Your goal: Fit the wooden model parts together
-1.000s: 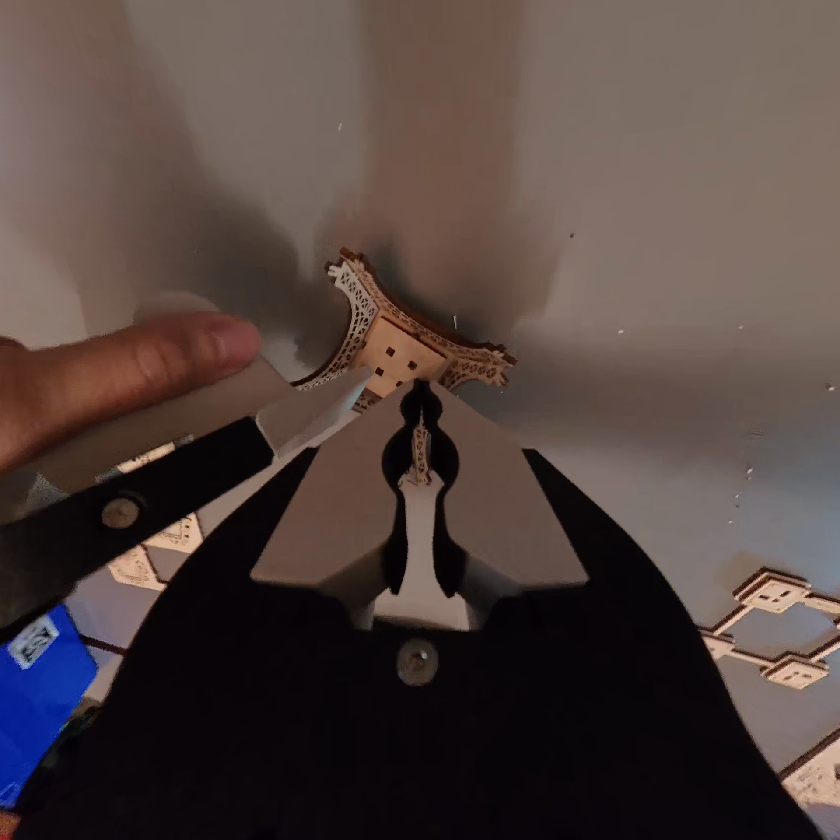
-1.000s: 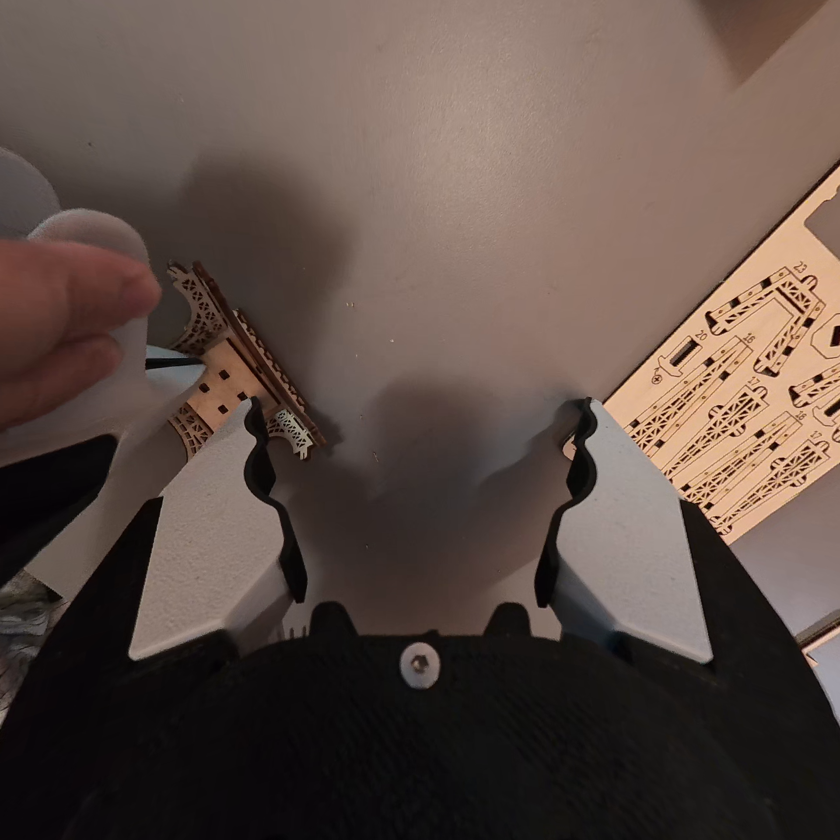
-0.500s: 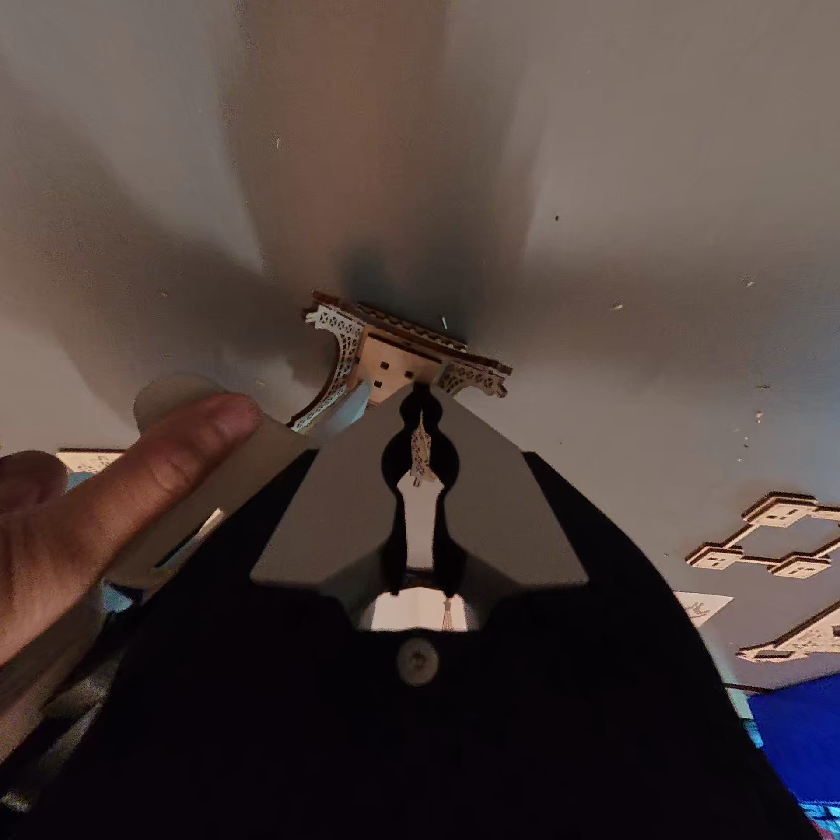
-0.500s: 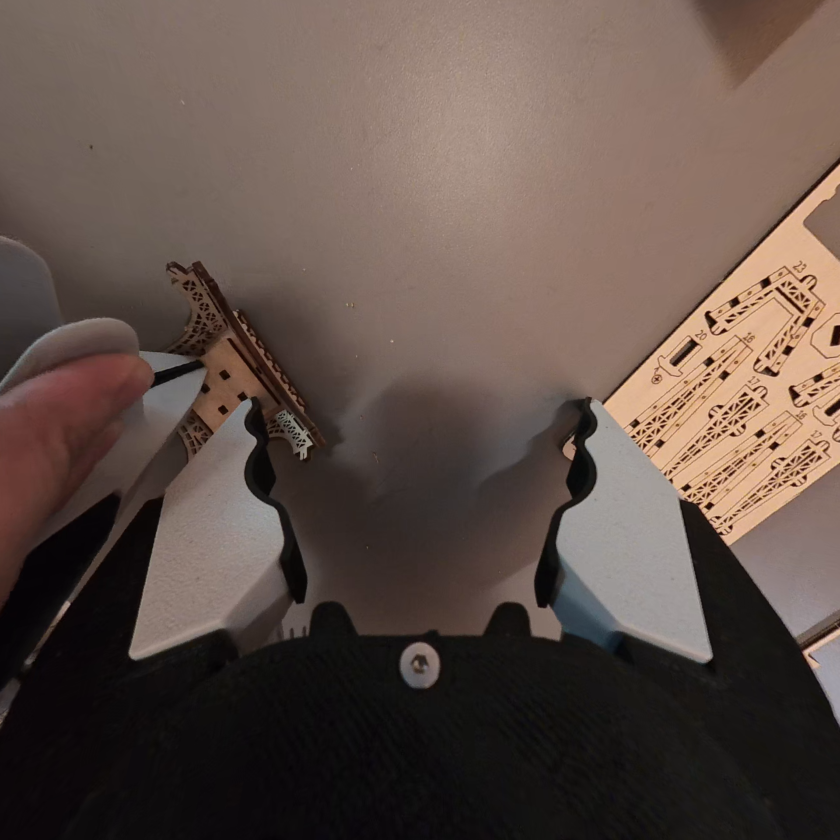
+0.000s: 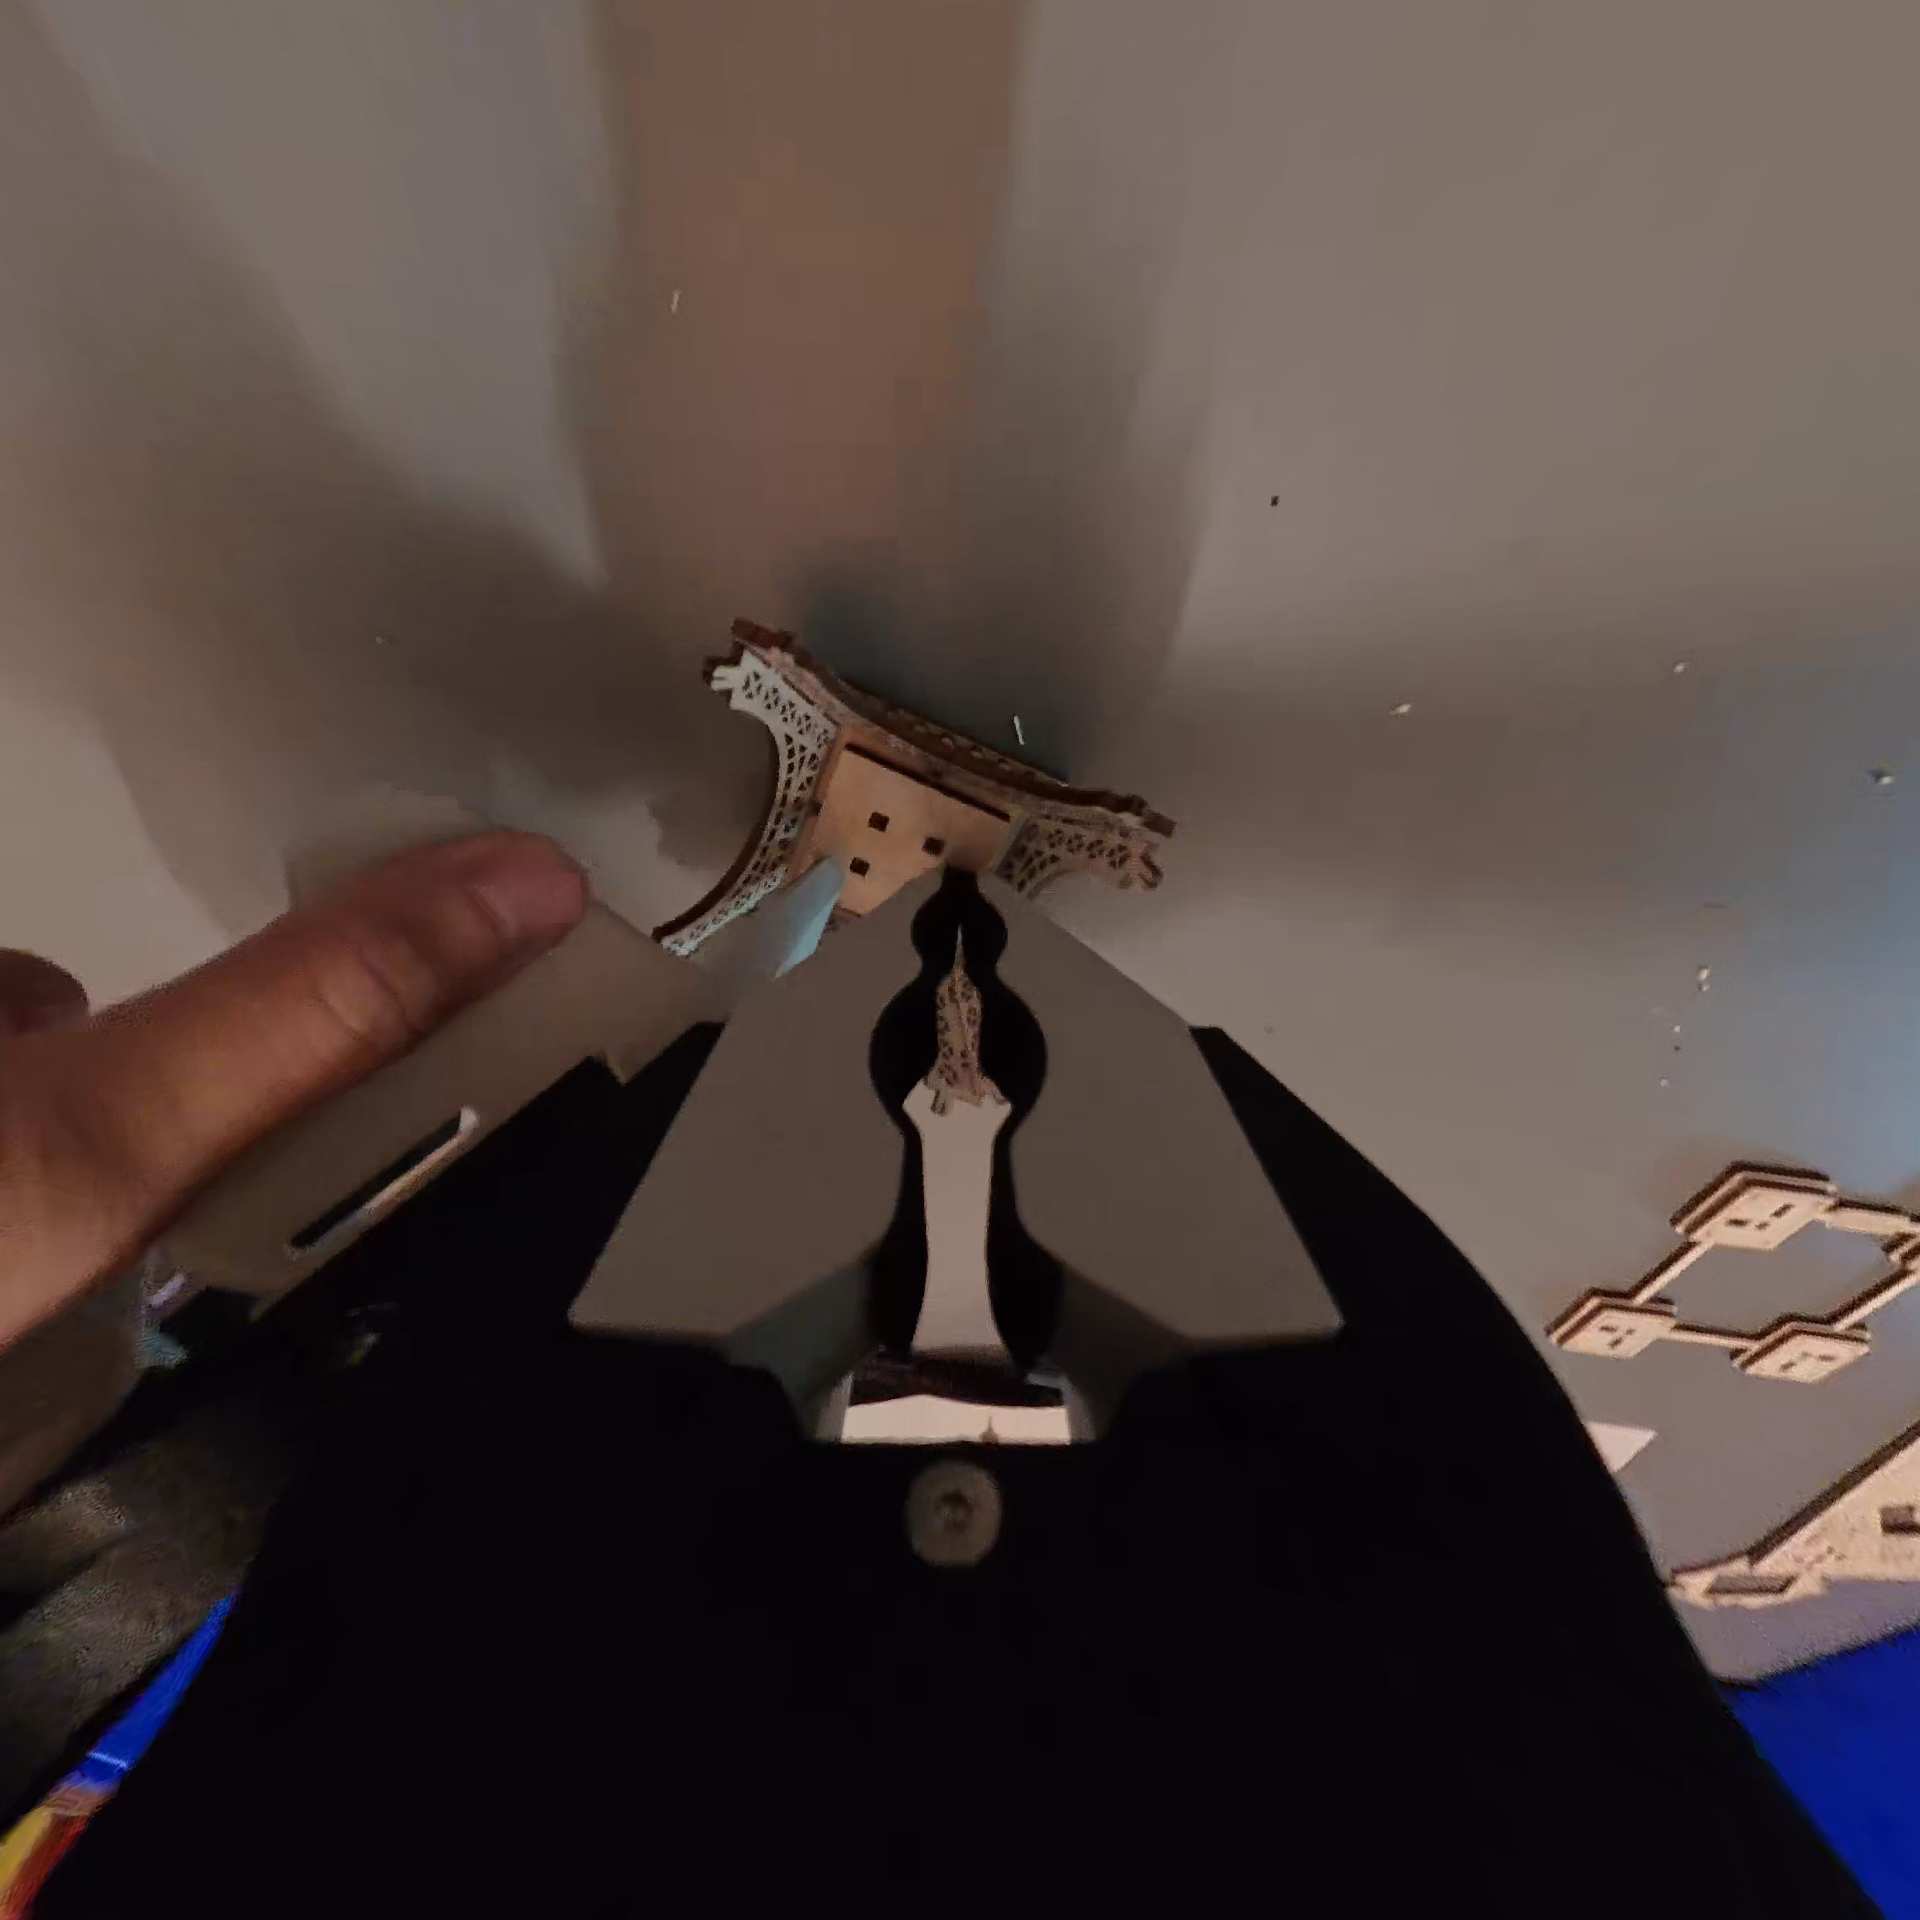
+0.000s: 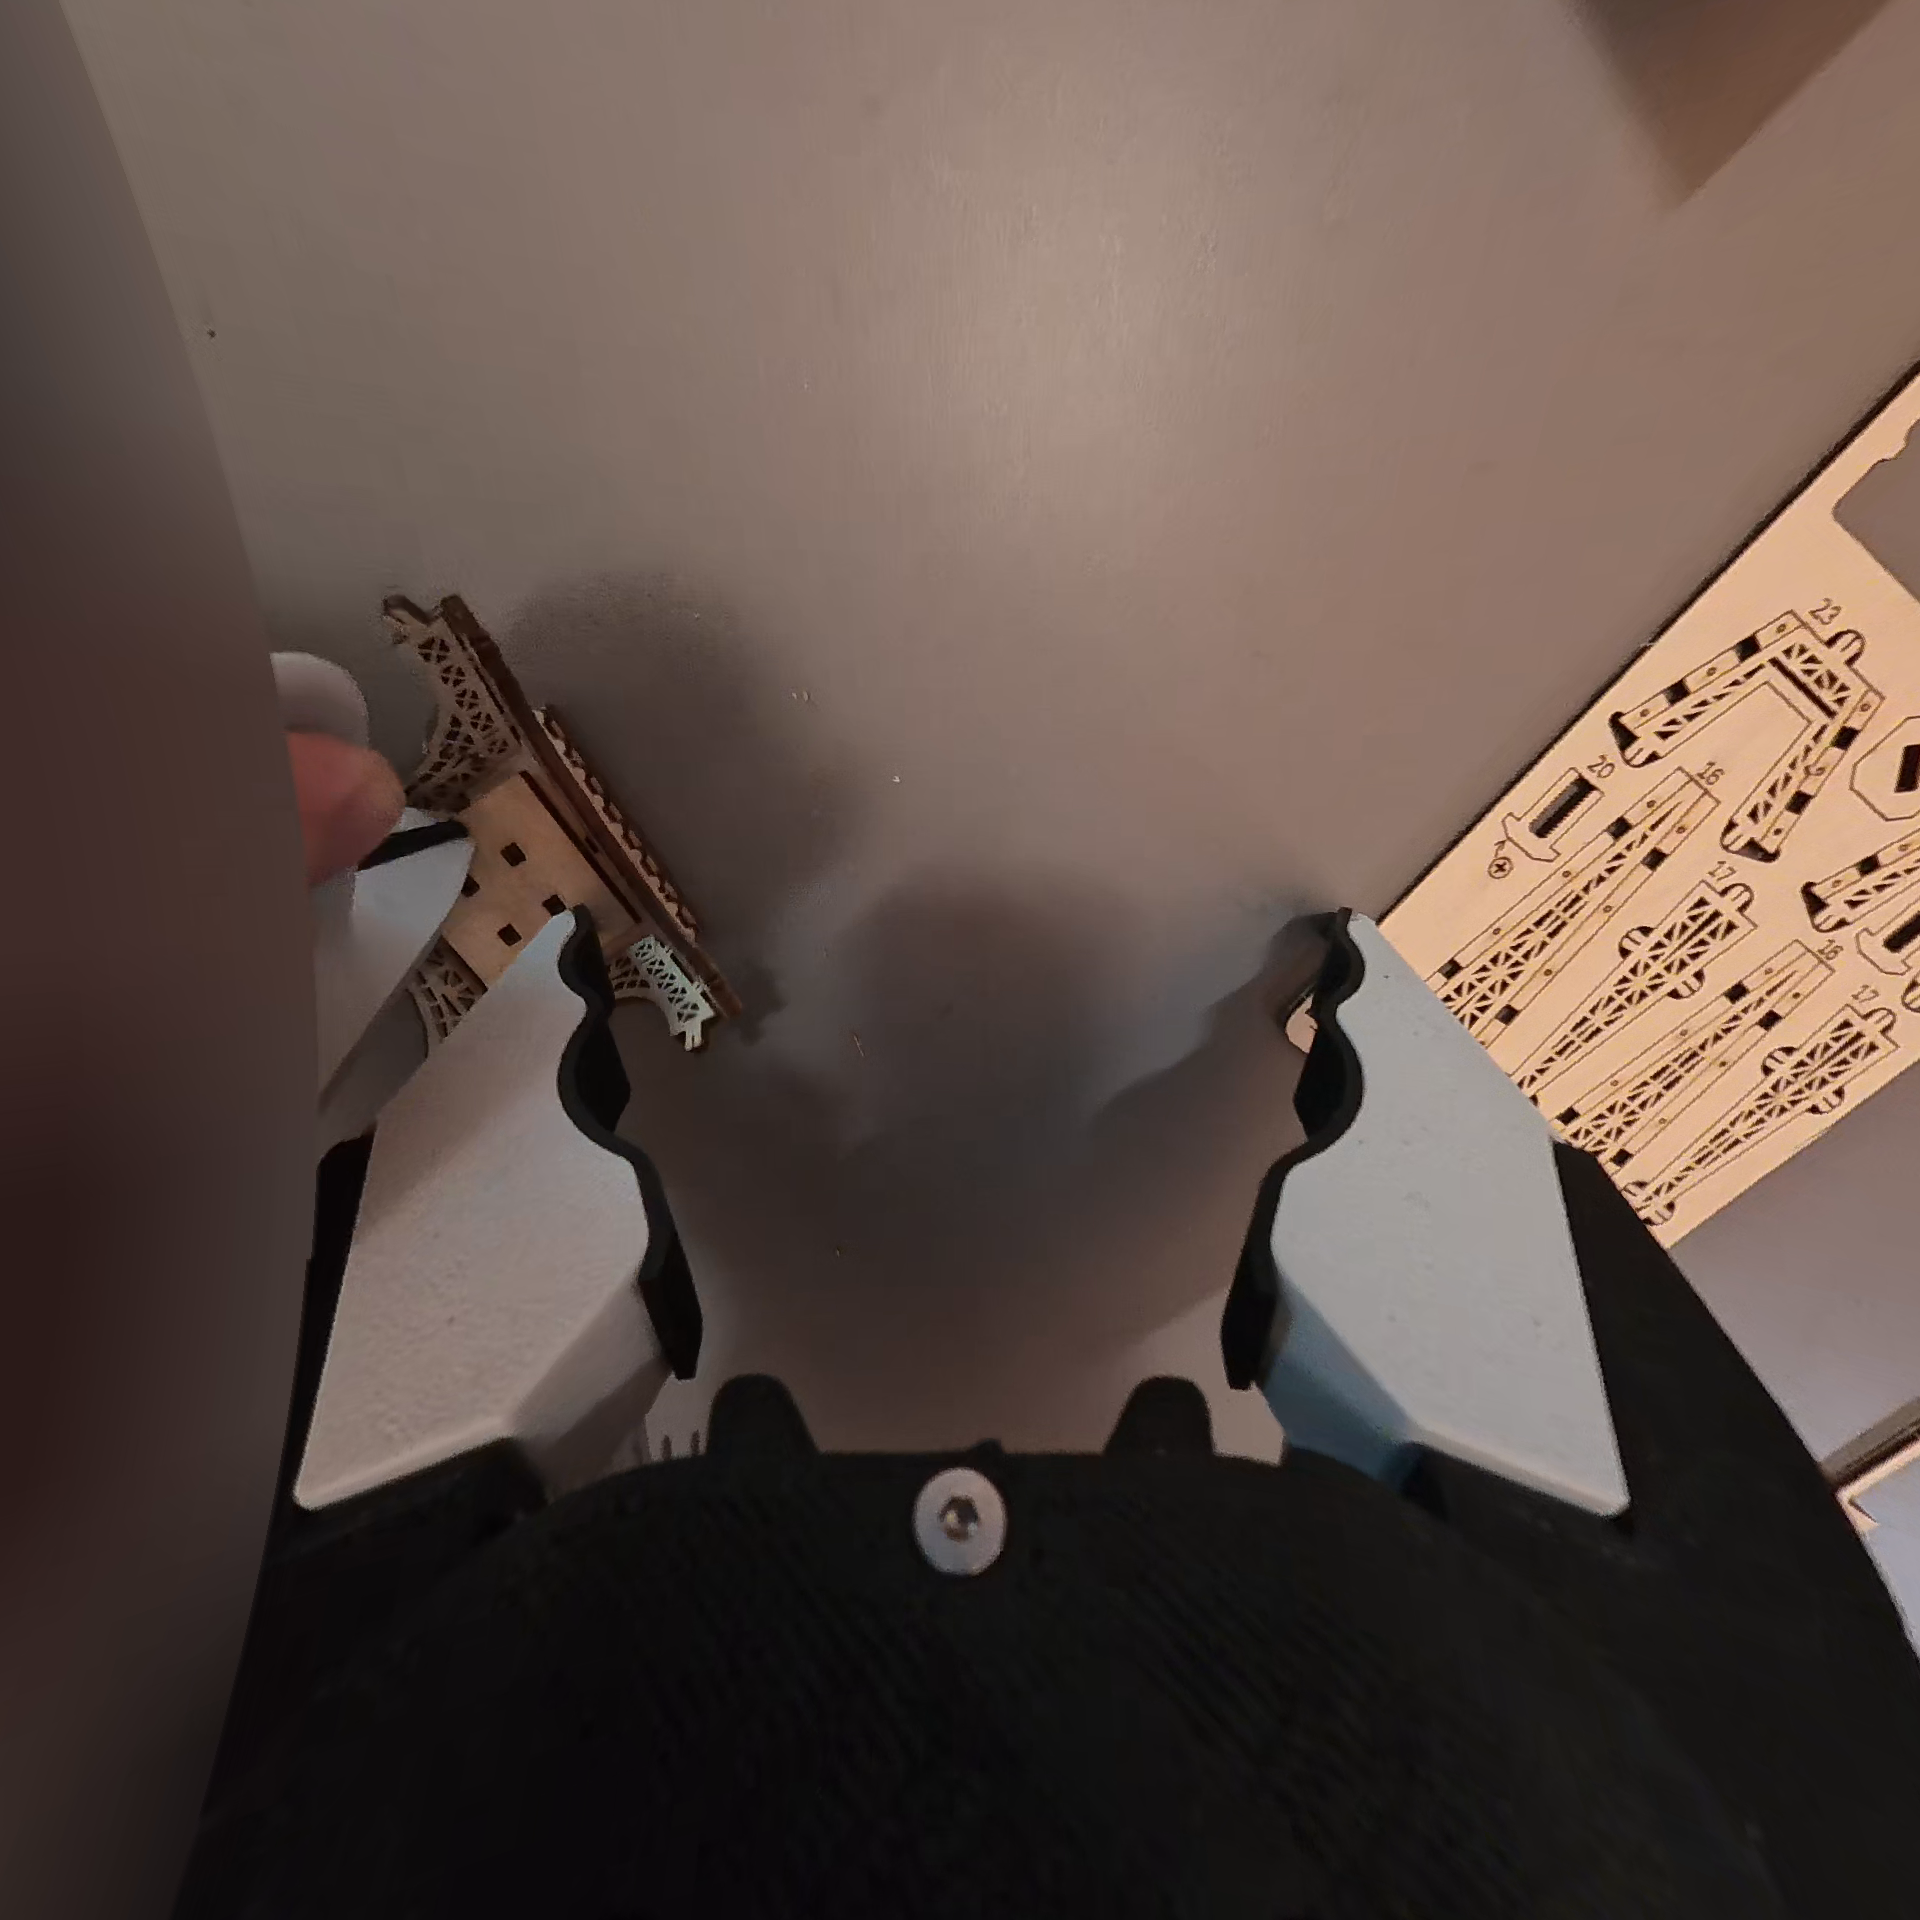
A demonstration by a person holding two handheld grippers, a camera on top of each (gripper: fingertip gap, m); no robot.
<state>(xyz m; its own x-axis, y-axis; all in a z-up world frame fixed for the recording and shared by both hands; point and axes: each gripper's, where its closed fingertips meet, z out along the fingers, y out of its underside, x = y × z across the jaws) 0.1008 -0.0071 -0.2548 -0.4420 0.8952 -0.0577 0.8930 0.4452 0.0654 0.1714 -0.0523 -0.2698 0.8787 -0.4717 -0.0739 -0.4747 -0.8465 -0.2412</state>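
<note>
Surface (image 6: 1039,364): plain grey, matte, unevenly lit, with heavy shadows cast under both tools and a few small specks of debris. Nothing of the room beyond the surface is readable; a blue patch sits at the lower right corner of the left wrist view, kind unclear.

Wooden tower base (image 5: 914,821), a laser-cut lattice piece with four splayed arched legs and a flat square deck pierced by small square holes, stands on the surface near the centre of the left wrist view; in the right wrist view it lies at the left (image 6: 540,831).

Left hand-held gripper (image 5: 954,883): jaws drawn together, clamped on a slim wooden spire piece (image 5: 958,1023), which shows upright in the gap between the pads. The tips sit just at the near edge of the base's deck; contact cannot be confirmed.

Right hand-held gripper (image 6: 956,925): jaws wide apart, nothing between them, pointed down at bare surface. Its left finger (image 6: 499,1195) lies just beside the base, overlapping one leg in view.

A person's finger (image 5: 312,997) rests along the side of the grey finger beside the left tool, pointing toward the base.

Also on the surface: a wooden parts sheet (image 6: 1714,883) with uncut lattice pieces at the right edge of the right wrist view, and a wooden square frame piece (image 5: 1745,1288) with four corner blocks, well apart from the base, at the right of the left wrist view.
</note>
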